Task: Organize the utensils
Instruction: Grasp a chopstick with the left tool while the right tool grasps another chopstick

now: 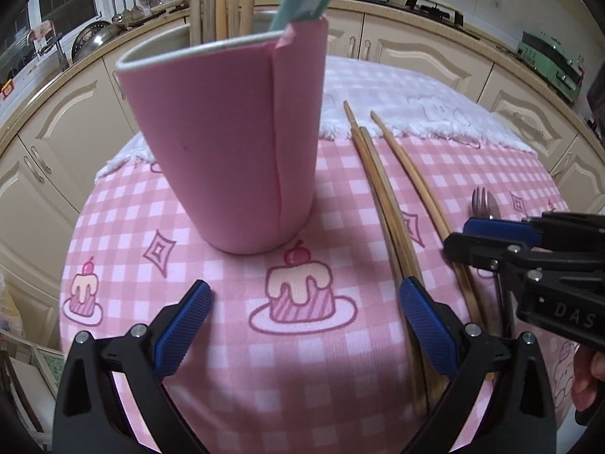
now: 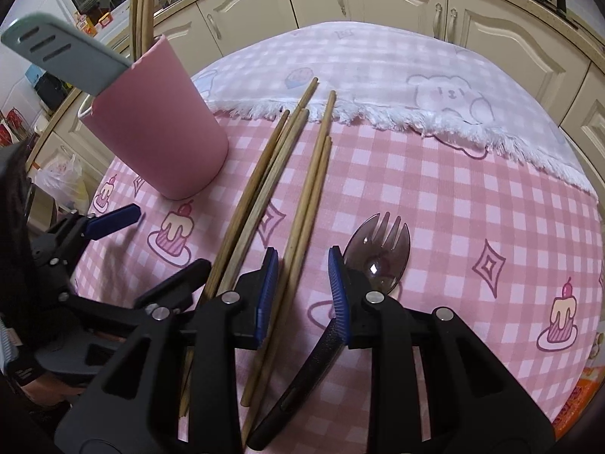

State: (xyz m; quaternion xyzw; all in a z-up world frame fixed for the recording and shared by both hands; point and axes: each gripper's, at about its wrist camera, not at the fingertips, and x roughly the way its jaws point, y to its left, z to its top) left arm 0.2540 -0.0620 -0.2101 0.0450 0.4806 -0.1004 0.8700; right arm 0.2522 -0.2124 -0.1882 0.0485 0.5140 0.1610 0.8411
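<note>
Pink cup (image 1: pixel 223 151) stands upright toward the table's (image 2: pixel 472 196) left side, w/ a teal spatula (image 2: pixel 64 53) and a few wooden sticks already poking out the top, so it's prob the holder everything goes into.

Left gripper (image 1: pixel 306 325) sits low in front of the cup, jaws spread wide, nothing between them. It's aimed at the cup, likely ready to steady it, not grabbing anything. Its right finger (image 1: pixel 427 325) lies just beside the near ends of one chopstick bunch.

Chopsticks (image 2: pixel 298 204) lie flat on the pink check cloth, mid-table, in two bunches running from the near edge toward the white fringed cloth (image 2: pixel 378 75) at the far side. They're roughly parallel, so easy to pinch as a pair.

Right gripper (image 2: pixel 302 287) is down at the right-hand bunch, jaws partly apart w/ those sticks between the pads. The left pad (image 2: pixel 266 295) looks to touch them and the right one is off them, so not clamped yet. Looks like the pick step, abt to close.

Spork (image 2: pixel 382 249), smoky clear plastic, lies just right of that gripper, bowl up. Prob next after the sticks.
</note>
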